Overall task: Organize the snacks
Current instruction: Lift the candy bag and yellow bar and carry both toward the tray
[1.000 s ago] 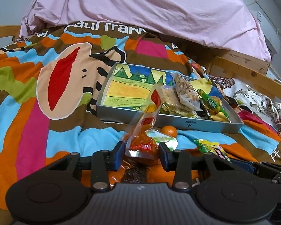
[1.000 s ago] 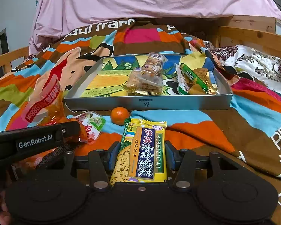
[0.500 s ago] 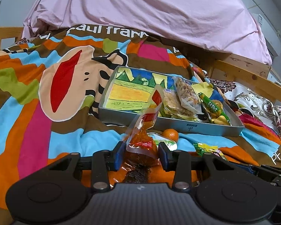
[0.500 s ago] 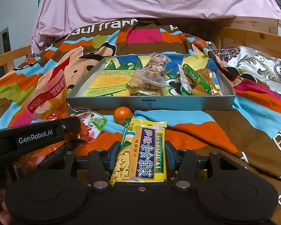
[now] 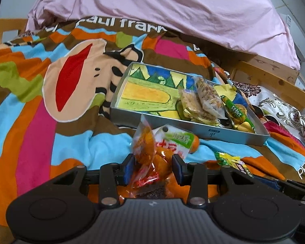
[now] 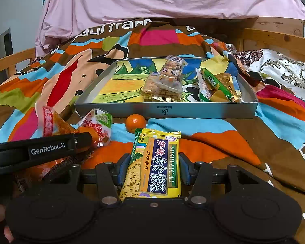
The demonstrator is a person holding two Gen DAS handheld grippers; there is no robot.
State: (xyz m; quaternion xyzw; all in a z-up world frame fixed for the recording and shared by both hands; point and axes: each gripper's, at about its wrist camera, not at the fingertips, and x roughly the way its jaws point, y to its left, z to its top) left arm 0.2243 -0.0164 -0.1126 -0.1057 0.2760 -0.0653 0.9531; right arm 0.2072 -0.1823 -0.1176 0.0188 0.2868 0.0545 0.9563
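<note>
Roughly midway through the sorting, two hand-held claws rest low over a bed covered by a bright striped cartoon blanket (image 6: 223,142). Ahead of both claws sits a shallow grey tray (image 6: 164,110) with a painted landscape on its floor. Already inside, toward its right half, lie clear packets of crunchy bars (image 6: 164,83) and a cluster of green and gold wrapped sweets (image 6: 215,85); the left half of the tray is bare.

The left claw (image 5: 153,167) is pinching a clear bag of orange snacks (image 5: 146,152), its blue pads pressed into the bag's sides, the top of the bag standing up in front of it. Just beyond that bag lies a white and green packet (image 5: 177,140).

The right claw (image 6: 153,169) grips a yellow biscuit packet (image 6: 158,162) with blue lettering, which lies lengthwise between its pads and points toward the tray. A small orange fruit (image 6: 135,123) sits on the blanket between this claw and the tray's near wall.

Judging from this, both held packets, the white and green packet and the fruit are not yet in the tray.
</note>
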